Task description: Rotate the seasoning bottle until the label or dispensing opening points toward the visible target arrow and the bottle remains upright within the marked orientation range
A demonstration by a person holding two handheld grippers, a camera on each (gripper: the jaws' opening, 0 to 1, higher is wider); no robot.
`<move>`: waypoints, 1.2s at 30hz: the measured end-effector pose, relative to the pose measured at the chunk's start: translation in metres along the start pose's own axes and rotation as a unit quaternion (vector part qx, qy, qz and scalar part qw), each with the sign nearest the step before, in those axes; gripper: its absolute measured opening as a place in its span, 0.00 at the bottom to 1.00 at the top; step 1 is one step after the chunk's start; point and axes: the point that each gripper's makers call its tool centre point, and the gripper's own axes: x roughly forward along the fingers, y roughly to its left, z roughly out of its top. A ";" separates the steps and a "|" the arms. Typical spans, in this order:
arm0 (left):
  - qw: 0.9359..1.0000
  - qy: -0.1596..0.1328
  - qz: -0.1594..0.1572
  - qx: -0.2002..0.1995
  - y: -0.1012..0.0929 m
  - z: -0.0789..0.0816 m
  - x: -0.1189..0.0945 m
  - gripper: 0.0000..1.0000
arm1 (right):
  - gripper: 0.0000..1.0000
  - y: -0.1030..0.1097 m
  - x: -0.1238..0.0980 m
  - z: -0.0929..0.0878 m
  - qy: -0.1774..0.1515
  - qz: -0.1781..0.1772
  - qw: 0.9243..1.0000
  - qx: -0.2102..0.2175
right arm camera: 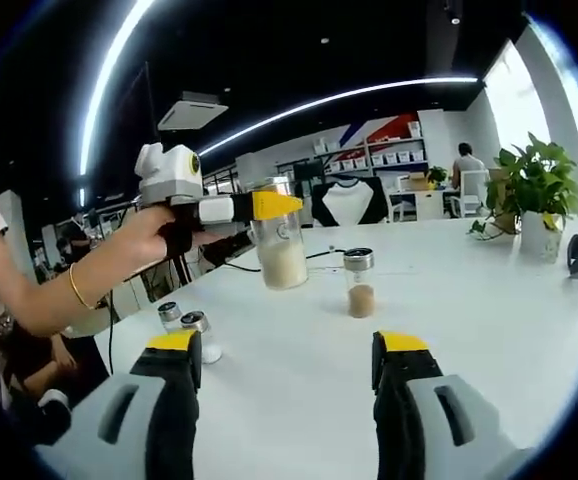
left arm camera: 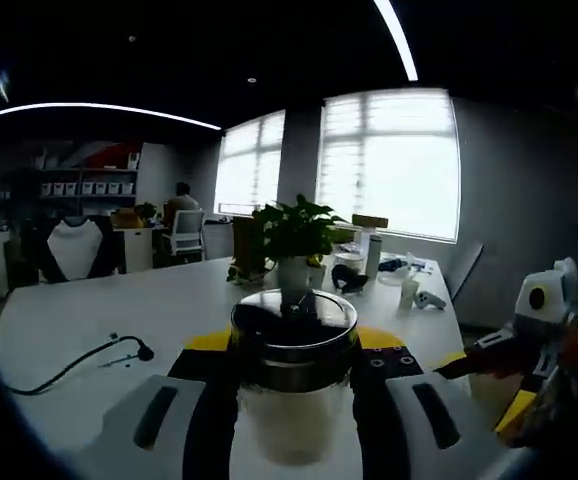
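The seasoning bottle (right arm camera: 281, 245) is a clear glass jar with a shiny metal cap, its lower part filled with pale, whitish granules. It stands upright, lifted clear of the desk (right arm camera: 469, 300), and in the right gripper view it sits at about ten o'clock from centre. In the left gripper view the seasoning bottle (left arm camera: 294, 375) sits low, at six o'clock, its dark-topped lid facing the camera.

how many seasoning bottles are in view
4: a big bottle held in the left gripper, one brown-filled mid-table, two small ones by the near left edge. More may be hidden.
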 end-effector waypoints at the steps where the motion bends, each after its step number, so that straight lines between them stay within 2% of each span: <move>1: 1.000 -0.003 -0.012 -0.002 -0.008 0.001 0.000 0.45 | 0.69 0.001 0.000 0.000 0.000 0.001 1.000 -0.001; 4: 1.000 -0.002 -0.028 -0.003 -0.021 0.002 -0.001 0.45 | 0.69 0.004 0.001 0.001 -0.002 0.005 1.000 -0.003; 5: 0.999 -0.004 -0.048 0.004 -0.032 0.004 -0.002 0.45 | 0.69 0.005 0.000 0.002 -0.003 0.005 1.000 -0.004; 8: 0.997 -0.011 -0.076 -0.011 -0.048 0.007 -0.004 0.45 | 0.69 0.007 0.000 0.003 -0.005 0.009 1.000 -0.003; 12: 0.994 -0.009 -0.105 0.001 -0.064 0.009 -0.007 0.45 | 0.69 0.008 -0.001 0.003 -0.008 0.010 1.000 -0.002; 13: 0.991 -0.003 -0.137 0.013 -0.076 0.008 -0.009 0.45 | 0.69 0.009 -0.002 0.003 -0.008 0.010 1.000 -0.003; 15: 0.990 -0.006 -0.143 0.006 -0.081 0.008 -0.010 0.45 | 0.69 0.010 -0.003 0.003 -0.009 0.010 1.000 -0.003; 16: 0.987 -0.004 -0.157 0.014 -0.088 0.007 -0.011 0.45 | 0.69 0.010 -0.003 0.003 -0.009 0.010 1.000 -0.004; 21: 0.982 0.004 -0.188 0.037 -0.108 0.005 -0.016 0.45 | 0.68 0.016 -0.004 0.007 -0.015 0.024 1.000 -0.012; 23: 0.982 0.007 -0.185 0.045 -0.113 0.002 -0.016 0.45 | 0.68 0.018 -0.004 0.011 -0.023 0.028 0.999 -0.019; 28: 0.980 0.009 -0.198 0.027 -0.122 -0.001 -0.018 0.45 | 0.63 0.027 -0.003 0.016 -0.035 0.057 0.997 -0.025; 32: 0.978 0.010 -0.210 0.017 -0.129 -0.002 -0.019 0.45 | 0.62 0.025 0.002 0.016 -0.025 0.069 0.996 -0.048; 36: 0.976 0.012 -0.215 0.021 -0.132 -0.002 -0.021 0.45 | 0.61 0.024 0.002 0.021 -0.033 0.083 0.995 -0.042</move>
